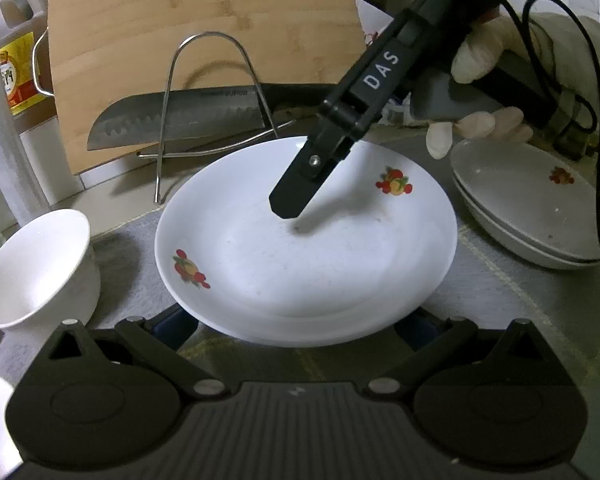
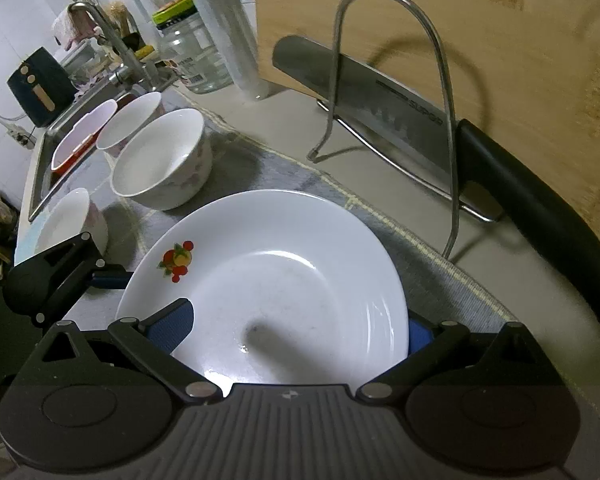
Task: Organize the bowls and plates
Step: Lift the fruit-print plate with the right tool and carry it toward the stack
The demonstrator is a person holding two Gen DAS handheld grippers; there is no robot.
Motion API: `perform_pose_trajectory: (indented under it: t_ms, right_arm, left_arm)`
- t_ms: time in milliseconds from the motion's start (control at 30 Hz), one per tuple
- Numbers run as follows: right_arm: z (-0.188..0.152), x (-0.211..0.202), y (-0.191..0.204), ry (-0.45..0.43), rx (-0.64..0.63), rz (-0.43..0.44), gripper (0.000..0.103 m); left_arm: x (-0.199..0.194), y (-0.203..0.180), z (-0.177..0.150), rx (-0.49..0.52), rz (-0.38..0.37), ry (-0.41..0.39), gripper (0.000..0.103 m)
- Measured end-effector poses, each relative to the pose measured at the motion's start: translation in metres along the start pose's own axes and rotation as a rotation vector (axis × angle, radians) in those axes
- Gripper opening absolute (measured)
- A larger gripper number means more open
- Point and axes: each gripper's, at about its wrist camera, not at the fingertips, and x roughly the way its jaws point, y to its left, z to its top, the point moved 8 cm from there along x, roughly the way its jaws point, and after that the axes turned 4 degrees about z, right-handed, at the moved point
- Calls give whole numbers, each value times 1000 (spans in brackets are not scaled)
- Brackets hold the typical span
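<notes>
Fruit-print plate (image 2: 268, 280): between spread right gripper (image 2: 296, 332) fingers, ungripped, on counter mat. Left gripper (image 1: 300, 332) fingers likewise spread around it. Stacked plates (image 1: 540, 216) right; bowls (image 2: 160, 160) beyond, unsorted.

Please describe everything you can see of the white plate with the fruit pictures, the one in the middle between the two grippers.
The plate is round, white and glossy, probably ceramic, with a shallow well and a wide sloping rim. Two small red and yellow fruit prints sit on opposite sides of the rim. It is empty, with faint marks inside. It lies right way up over a grey cloth. The right gripper reaches down into it, one finger inside the well. The left gripper's fingers sit beside its near edge; contact there cannot be told.
</notes>
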Motion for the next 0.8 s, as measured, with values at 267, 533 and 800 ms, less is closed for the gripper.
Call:
perform_pose_trajectory:
  t_ms: [267, 533, 800]
  right_arm:
    - [-12, -17, 18, -19, 5, 7, 103]
    - [-28, -34, 36, -38, 18, 7, 103]
    - [-47, -51, 50, -57, 32, -1, 103]
  left_arm:
    - [-20, -8, -1, -3, -7, 2, 103]
    - [-40, -19, -4, 18, -15, 1, 103]
    - [-59, -33, -6, 50, -47, 5, 103]
